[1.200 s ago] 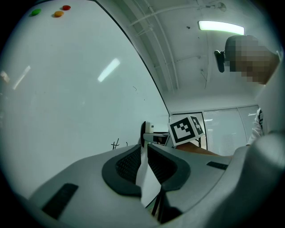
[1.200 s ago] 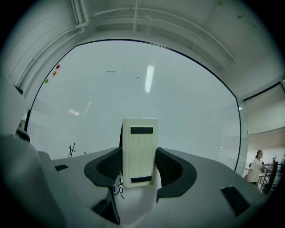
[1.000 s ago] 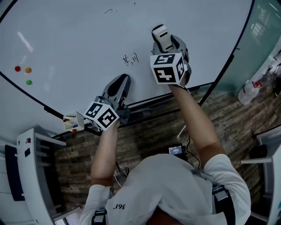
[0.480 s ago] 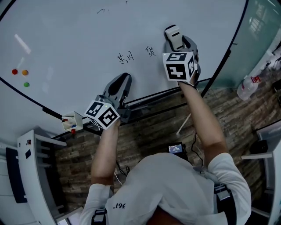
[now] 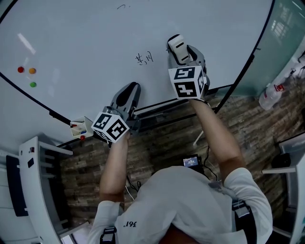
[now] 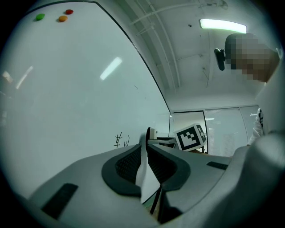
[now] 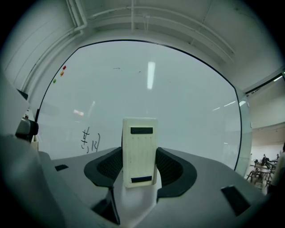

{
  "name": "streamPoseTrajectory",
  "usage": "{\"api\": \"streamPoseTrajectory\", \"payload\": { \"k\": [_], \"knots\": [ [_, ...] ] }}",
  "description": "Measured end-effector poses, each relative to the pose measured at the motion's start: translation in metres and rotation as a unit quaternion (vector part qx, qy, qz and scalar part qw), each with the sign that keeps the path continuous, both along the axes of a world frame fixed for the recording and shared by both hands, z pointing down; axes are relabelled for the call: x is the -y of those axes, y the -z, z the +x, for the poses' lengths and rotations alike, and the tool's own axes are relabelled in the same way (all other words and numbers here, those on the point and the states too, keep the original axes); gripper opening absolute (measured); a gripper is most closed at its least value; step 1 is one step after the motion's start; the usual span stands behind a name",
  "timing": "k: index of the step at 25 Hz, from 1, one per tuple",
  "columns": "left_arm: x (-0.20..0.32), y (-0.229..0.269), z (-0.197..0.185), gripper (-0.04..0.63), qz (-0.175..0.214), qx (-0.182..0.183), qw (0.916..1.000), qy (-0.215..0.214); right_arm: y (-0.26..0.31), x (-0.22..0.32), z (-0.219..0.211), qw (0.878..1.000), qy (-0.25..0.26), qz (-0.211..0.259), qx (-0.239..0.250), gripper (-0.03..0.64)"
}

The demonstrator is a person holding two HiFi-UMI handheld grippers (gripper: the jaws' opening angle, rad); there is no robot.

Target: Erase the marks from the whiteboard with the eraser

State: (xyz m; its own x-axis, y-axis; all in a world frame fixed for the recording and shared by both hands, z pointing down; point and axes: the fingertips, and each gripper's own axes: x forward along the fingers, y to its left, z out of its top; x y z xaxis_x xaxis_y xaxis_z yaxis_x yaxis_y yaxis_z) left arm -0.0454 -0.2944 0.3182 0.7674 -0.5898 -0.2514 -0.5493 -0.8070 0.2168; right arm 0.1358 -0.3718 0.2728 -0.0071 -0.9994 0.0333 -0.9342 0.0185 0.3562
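- The right gripper [image 7: 139, 154] is clamped on the whiteboard eraser [image 5: 176, 45] — one dark jaw pad on each long side of the cream block, whose back faces that gripper's camera.
- The eraser is up on the whiteboard [image 5: 86, 43], just right of the black handwritten marks [image 5: 144, 58]. It looks flat against the surface, though actual contact is hard to confirm from these angles.
- Those marks sit low on the board, between the two grippers in the head view. In the right gripper view they show to the left of the eraser, clear of it.
- The left gripper [image 5: 133, 87] is low, near the board's bottom edge and just above the ledge [image 5: 157, 107]. Its jaws are drawn together with only a sliver of gap, and nothing is held between them.
- From the left gripper view, the marks appear past the jaw tips, with the right gripper's marker cube beyond them.
- Over at far left there are three round magnets: a red magnet [image 5: 20, 69] and an orange magnet [image 5: 32, 70] side by side, with a green magnet [image 5: 33, 84] below them, all well apart from the writing.
- A short faint stroke [image 5: 123, 6] sits near the top of the board.
- A small white holder [image 5: 80, 127] with red and blue bits in it hangs at the board's lower left edge, just left of the left gripper's cube.
- At the right edge — off the board — a clear plastic bottle [image 5: 270, 96] shows above the wood-pattern floor.
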Motion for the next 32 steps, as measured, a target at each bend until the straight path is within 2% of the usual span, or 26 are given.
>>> {"api": "streamPoseTrajectory", "payload": {
  "k": [11,20,26,32],
  "knots": [
    [-0.005,-0.024,-0.072,0.038,-0.016,-0.003,0.9991,0.038,-0.032,0.002,-0.108,0.997,0.071,-0.021,-0.023,0.252],
    [-0.011,-0.034,-0.134,0.038,-0.028,-0.008,0.9969,0.073,-0.041,0.002,-0.190,0.993,0.110,-0.017,-0.027,0.252],
    [-0.011,-0.039,-0.167,0.038,-0.030,-0.004,0.9958,0.086,-0.055,0.008,-0.225,0.994,0.107,-0.023,-0.023,0.252],
    [-0.008,-0.044,-0.179,0.038,-0.034,0.001,0.9960,0.083,-0.070,0.019,-0.234,0.996,0.088,-0.031,-0.016,0.252]
  ]
}}
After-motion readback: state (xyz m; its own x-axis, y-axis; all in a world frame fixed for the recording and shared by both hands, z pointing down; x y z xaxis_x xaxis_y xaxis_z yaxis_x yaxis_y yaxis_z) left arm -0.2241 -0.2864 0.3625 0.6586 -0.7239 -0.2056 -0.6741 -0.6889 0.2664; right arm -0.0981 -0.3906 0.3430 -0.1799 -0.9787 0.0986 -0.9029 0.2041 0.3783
